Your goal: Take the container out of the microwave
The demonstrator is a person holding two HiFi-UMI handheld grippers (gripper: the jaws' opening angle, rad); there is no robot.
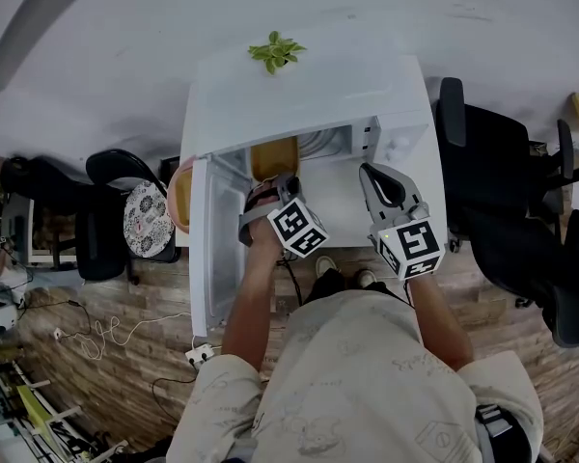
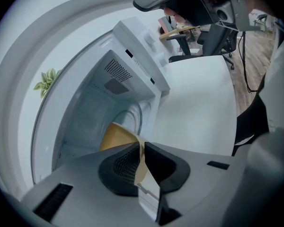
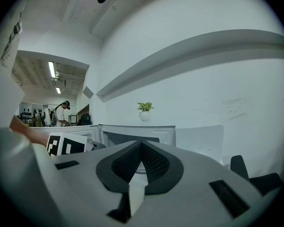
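Observation:
The white microwave stands with its door swung open to the left. A tan container sits in the mouth of the cavity. My left gripper reaches into the opening and is shut on the container's rim. In the left gripper view the thin tan wall of the container is pinched between the pads of the left gripper, with the cavity behind. My right gripper hovers over the white table in front of the microwave's control side. Its jaws are shut and hold nothing.
A small green plant stands on the microwave's top. Black office chairs crowd the right side. Another chair with a patterned cushion sits left of the open door. White table stretches to the right of the microwave. Cables lie on the wooden floor.

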